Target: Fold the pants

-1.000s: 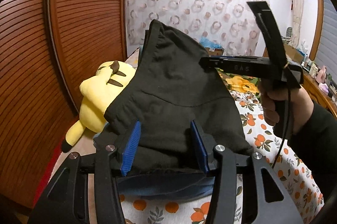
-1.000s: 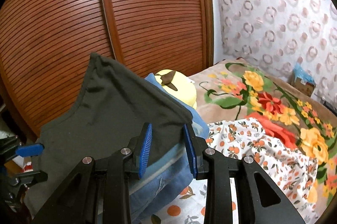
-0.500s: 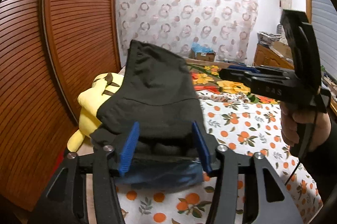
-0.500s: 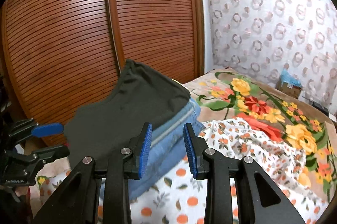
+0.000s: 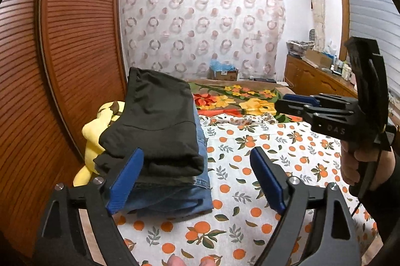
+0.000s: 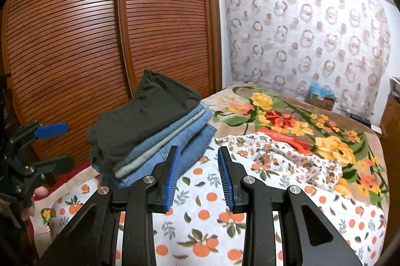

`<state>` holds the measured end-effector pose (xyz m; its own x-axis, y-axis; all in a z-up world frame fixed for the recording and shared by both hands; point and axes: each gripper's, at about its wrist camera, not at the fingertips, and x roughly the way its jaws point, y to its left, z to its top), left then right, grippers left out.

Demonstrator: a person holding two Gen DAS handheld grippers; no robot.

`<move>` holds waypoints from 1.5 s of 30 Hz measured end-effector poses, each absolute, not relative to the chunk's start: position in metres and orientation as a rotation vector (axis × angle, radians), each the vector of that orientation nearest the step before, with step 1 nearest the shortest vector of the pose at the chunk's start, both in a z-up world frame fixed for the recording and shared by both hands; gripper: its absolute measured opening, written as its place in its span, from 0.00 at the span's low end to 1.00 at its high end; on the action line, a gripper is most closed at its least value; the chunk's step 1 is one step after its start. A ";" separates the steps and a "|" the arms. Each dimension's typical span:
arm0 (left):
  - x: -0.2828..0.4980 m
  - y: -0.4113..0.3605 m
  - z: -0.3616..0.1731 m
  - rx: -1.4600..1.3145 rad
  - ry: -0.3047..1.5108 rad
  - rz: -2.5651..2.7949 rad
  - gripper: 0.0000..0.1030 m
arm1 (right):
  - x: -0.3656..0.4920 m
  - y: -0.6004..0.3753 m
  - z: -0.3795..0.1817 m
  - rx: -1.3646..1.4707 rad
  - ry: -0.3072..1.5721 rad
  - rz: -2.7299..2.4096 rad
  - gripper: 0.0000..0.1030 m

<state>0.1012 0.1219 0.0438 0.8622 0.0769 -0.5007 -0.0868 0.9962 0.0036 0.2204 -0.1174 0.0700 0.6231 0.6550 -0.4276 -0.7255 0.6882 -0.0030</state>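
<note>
Bedroom, slatted brown wooden wardrobe [image 6: 75,41] as landmark; orange-print white bedsheet [image 5: 250,191] beside it. Folded dark grey pants [image 5: 155,126] top a blue denim stack [image 6: 175,141] nearest the wardrobe. Left gripper [image 5: 197,178] jaws wide apart, empty; right gripper [image 6: 198,173] parted, empty. Judgement: withdraw straight back, avoid snagging the fold

Both tongs are showing matte black frames with silver screws and ribbed blue pads [image 5: 125,178]; right tongs [image 5: 295,101] are wearing white "OAS" lettering at three o'clock, trailing a black cable past a dark sleeve [image 5: 385,201].
</note>
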 end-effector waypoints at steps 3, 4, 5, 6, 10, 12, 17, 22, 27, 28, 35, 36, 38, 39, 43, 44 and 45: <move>0.098 0.117 0.045 -0.016 0.531 0.083 0.85 | 0.208 -0.126 0.067 -0.172 0.417 0.781 0.31; 0.096 0.115 0.045 -0.018 0.530 0.080 0.85 | 0.203 -0.130 0.066 -0.169 0.416 0.775 0.31; 0.093 0.113 0.044 -0.022 0.526 0.076 0.85 | 0.198 -0.132 0.066 -0.165 0.415 0.767 0.31; 0.091 0.111 0.044 -0.024 0.522 0.069 0.85 | 0.194 -0.135 0.066 -0.162 0.415 0.762 0.32; 0.085 0.100 0.042 -0.004 0.531 0.054 0.85 | 0.173 -0.146 0.063 -0.150 0.418 0.730 0.42; 0.083 0.093 0.041 0.012 0.536 0.045 0.85 | 0.162 -0.151 0.062 -0.145 0.421 0.713 0.46; 0.076 0.084 0.041 0.020 0.535 0.026 0.85 | 0.131 -0.166 0.062 -0.123 0.423 0.678 0.67; 0.073 0.077 0.039 -0.007 0.545 0.004 0.85 | 0.101 -0.182 0.064 -0.115 0.414 0.618 0.83; 0.074 0.065 0.036 -0.025 0.548 -0.024 0.85 | 0.077 -0.201 0.065 -0.097 0.422 0.520 0.84; 0.075 0.061 0.035 -0.025 0.550 -0.029 0.85 | 0.073 -0.205 0.066 -0.090 0.422 0.501 0.84; 0.077 0.036 0.029 -0.032 0.564 -0.071 0.85 | 0.043 -0.229 0.072 -0.068 0.413 0.381 0.84; 0.077 0.032 0.029 -0.035 0.566 -0.076 0.85 | 0.039 -0.232 0.072 -0.063 0.415 0.371 0.84; 0.077 0.026 0.029 -0.041 0.567 -0.083 0.85 | 0.034 -0.236 0.072 -0.064 0.417 0.349 0.84; 0.076 0.024 0.029 -0.043 0.565 -0.087 0.85 | 0.031 -0.238 0.073 -0.062 0.416 0.338 0.84; 0.072 0.016 0.035 -0.055 0.551 -0.089 0.85 | 0.025 -0.242 0.077 -0.048 0.411 0.323 0.84; 0.072 0.015 0.037 -0.054 0.547 -0.090 0.85 | 0.022 -0.243 0.079 -0.048 0.405 0.317 0.84; 0.071 0.014 0.039 -0.053 0.543 -0.091 0.85 | 0.020 -0.244 0.081 -0.047 0.399 0.310 0.84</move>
